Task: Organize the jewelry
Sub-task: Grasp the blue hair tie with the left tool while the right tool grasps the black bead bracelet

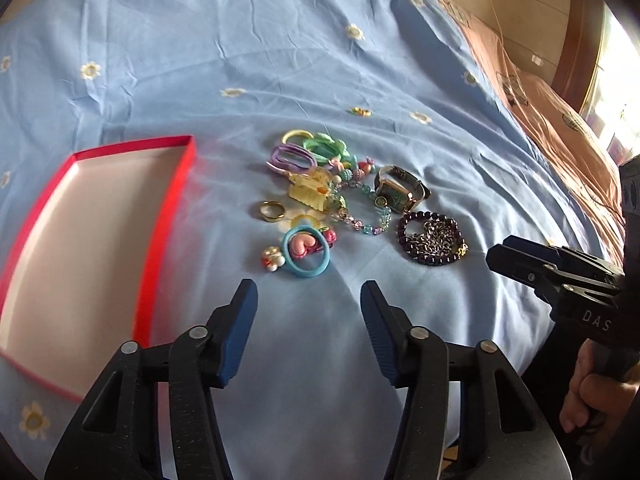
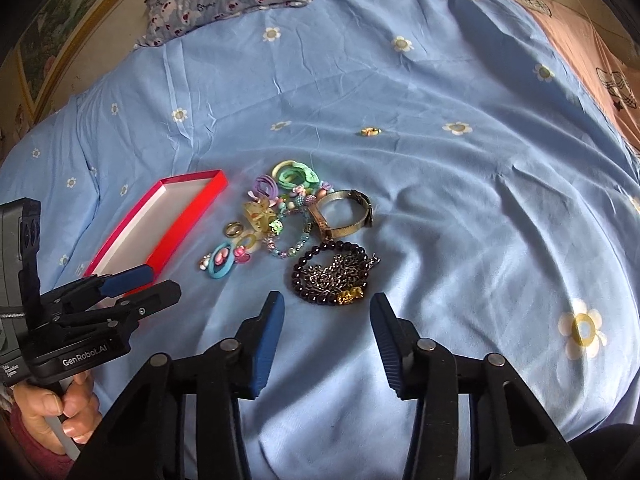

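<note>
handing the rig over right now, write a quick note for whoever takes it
Left gripper: jaws open, empty, hovering over the bedsheet just short of the blue hair tie.
Right gripper: jaws open, empty, just short of the dark bead bracelet and chain.
Red box: on the left of the pile, nothing in it.
Jewelry pile: watch, gold ring, hair ties, clips and beaded bracelet all lie on the sheet; one small gold piece lies apart, further back.
Done: nothing boxed yet.
Left: move every piece into the box.
</note>
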The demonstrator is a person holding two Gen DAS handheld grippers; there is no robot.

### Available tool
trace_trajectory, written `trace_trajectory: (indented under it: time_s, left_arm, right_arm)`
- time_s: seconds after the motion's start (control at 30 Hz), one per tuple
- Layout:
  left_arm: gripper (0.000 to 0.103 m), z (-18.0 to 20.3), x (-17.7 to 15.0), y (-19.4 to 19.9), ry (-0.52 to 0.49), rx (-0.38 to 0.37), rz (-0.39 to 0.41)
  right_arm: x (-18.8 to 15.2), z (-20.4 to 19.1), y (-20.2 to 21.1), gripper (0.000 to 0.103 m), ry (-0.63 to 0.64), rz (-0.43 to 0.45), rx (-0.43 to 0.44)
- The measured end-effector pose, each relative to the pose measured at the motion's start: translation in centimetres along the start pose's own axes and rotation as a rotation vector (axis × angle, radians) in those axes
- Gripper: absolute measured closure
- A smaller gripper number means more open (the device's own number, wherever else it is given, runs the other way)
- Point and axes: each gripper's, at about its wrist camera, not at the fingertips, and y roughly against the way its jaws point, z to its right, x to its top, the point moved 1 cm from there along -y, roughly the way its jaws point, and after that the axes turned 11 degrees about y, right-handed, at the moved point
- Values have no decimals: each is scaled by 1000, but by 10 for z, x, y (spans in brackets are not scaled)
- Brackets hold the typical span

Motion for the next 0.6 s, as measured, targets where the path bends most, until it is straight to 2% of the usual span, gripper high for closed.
trace_trajectory:
  time_s: [0.2,0.27,0.33,0.47,0.6]
  left_arm:
    - [62,6,6,-20,-16,-15,-47]
    - [66,7,9,-26,-19,-23,-64]
    - [69,8,11,-32,-19,-29,-76]
    - [72,7,15,-42,-25,-39,-103]
    - [82,6,18,-51,-30,-53,-135]
  right_arm:
    - [4,7,-12,63,-3,-31,-4]
    - [7,11,-17,72,-19,-14,15]
    - [10,13,-22,77,-20,-20,17]
    - [15,16,-33,77,-16,-48,7]
    - [18,19,-47,80,-11,-80,-1]
